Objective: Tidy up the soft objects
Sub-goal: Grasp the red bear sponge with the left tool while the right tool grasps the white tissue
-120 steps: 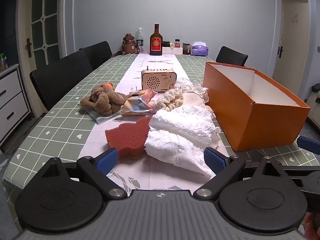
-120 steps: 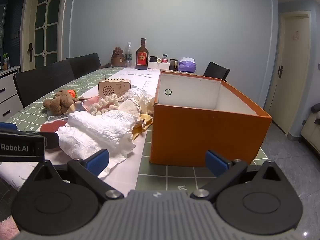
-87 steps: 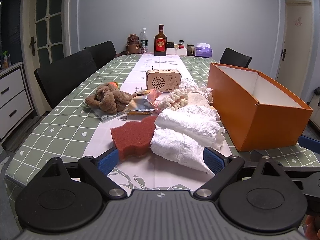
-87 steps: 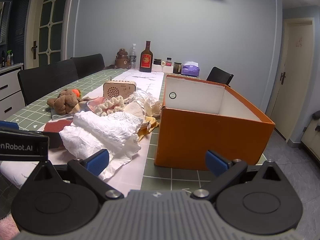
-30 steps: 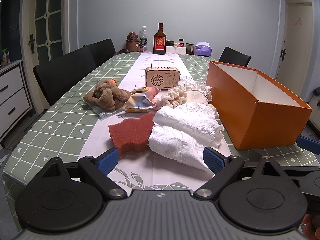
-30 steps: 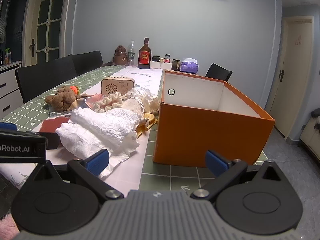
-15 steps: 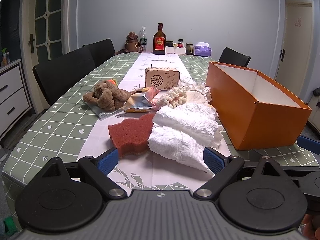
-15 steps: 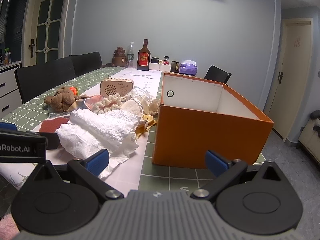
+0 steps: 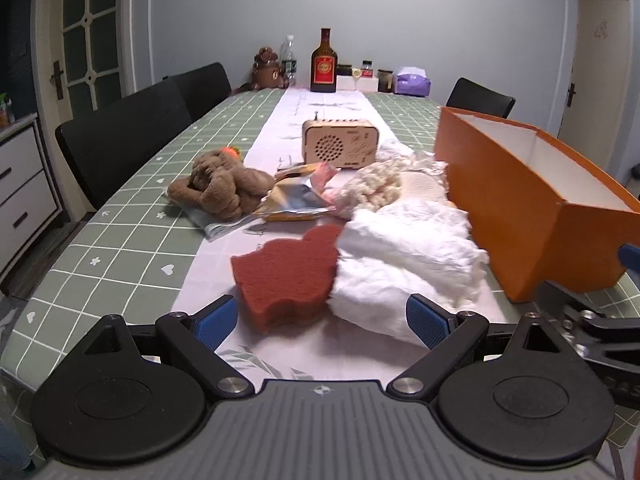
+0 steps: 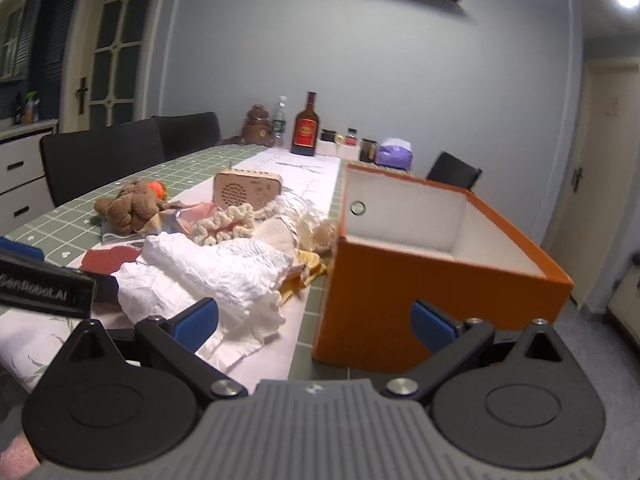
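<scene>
Approach to first pick: red sponge (image 9: 286, 276)

Left gripper (image 9: 320, 322) and right gripper (image 10: 314, 322) both spread wide, empty. Centre left fingers astride sponge; squeeze lightly; deposit in orange box (image 10: 440, 280).

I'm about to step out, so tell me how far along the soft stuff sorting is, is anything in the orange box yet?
Nothing looks done: the visible part of the orange box interior is bare. Nothing is in hand either; the left gripper and right gripper are both open. Still left on the table: the red sponge, white crumpled cloth, brown plush toy and cream knitted piece.
</scene>
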